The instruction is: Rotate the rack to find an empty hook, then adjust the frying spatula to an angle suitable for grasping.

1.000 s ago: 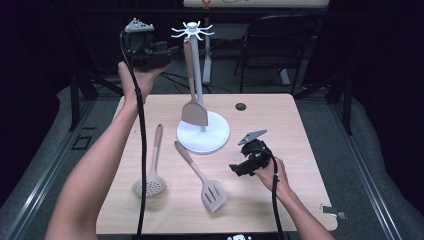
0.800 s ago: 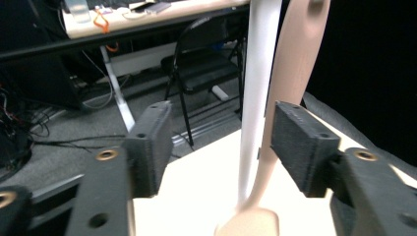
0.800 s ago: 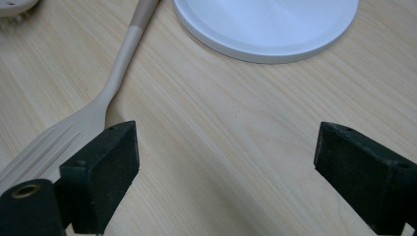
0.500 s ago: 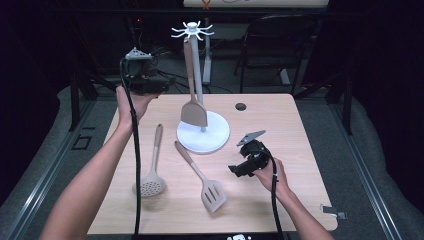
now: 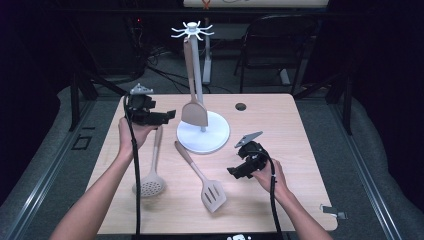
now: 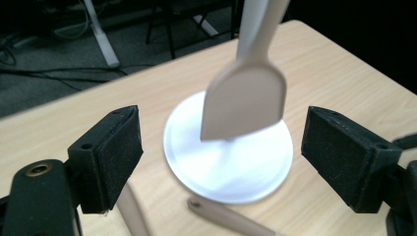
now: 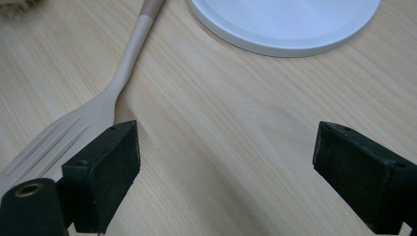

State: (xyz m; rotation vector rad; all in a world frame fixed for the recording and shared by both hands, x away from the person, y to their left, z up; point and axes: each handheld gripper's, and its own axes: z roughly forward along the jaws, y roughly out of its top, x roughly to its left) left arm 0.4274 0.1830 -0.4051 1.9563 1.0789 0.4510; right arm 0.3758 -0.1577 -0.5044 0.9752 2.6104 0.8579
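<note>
A white utensil stand (image 5: 216, 136) rises mid-table, with a solid beige spatula (image 5: 194, 112) hanging from its hook ring (image 5: 191, 31). My left gripper (image 5: 169, 115) hovers just left of that blade, open; its jaws have just been opening and nothing sits between the pads. In the left gripper view the blade (image 6: 244, 103) hangs a little beyond the left gripper (image 6: 226, 147), over the stand's base (image 6: 231, 172). A slotted spatula (image 5: 214, 192) and a perforated spoon (image 5: 149, 185) lie flat. My right gripper (image 5: 238, 171) rests open beside the slotted spatula (image 7: 74, 130), seen in its own view as the right gripper (image 7: 226, 167).
A small dark grommet (image 5: 241, 106) sits in the tabletop behind the stand. Beyond the table's far edge are a chair (image 5: 270, 45) and a white pole. The round base (image 7: 285, 24) lies just ahead of my right gripper.
My left gripper has come down from beside the hook ring to the level of the hanging blade, and its jaws have widened. The right gripper has stayed put.
</note>
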